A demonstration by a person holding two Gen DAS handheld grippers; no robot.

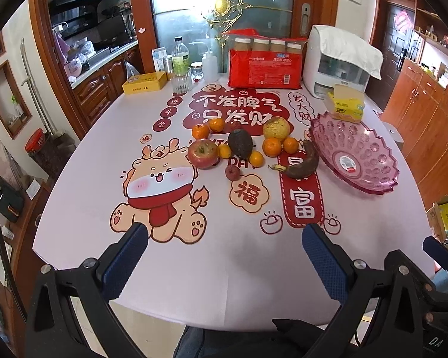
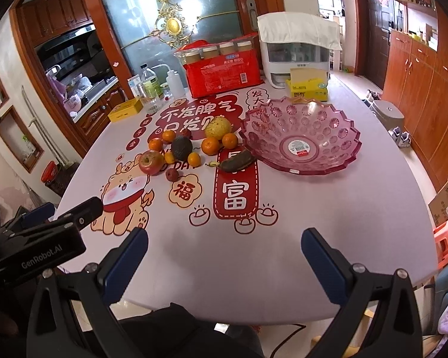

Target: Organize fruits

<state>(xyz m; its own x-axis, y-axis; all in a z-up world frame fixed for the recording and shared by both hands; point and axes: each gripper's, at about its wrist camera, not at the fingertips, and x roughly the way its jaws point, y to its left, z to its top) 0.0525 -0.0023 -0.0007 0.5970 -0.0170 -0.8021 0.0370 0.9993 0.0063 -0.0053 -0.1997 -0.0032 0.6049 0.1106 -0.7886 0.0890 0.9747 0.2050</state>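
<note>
Loose fruit lies mid-table: a red apple (image 1: 203, 157) (image 2: 151, 162), a dark avocado (image 1: 239, 142) (image 2: 182, 148), a yellow-green pear (image 1: 276, 129) (image 2: 218, 127), a blackened banana (image 1: 304, 162) (image 2: 237, 161), a small dark red fruit (image 1: 232, 172) (image 2: 171, 174) and several tangerines (image 1: 272, 146) (image 2: 210, 145). An empty pink glass bowl (image 1: 370, 179) (image 2: 337, 149) stands to their right. My left gripper (image 1: 225, 256) is open over the table's near edge, far from the fruit. My right gripper (image 2: 224, 255) is open too, holding nothing.
At the back stand a red pack of cups (image 1: 264, 67) (image 2: 224, 74), a white appliance (image 1: 337, 68) (image 2: 295, 56), a yellow tissue pack (image 1: 345, 106) (image 2: 307, 88), bottles (image 1: 180, 59) and a yellow box (image 1: 145, 82). Wooden cabinets (image 2: 418, 89) line the right wall.
</note>
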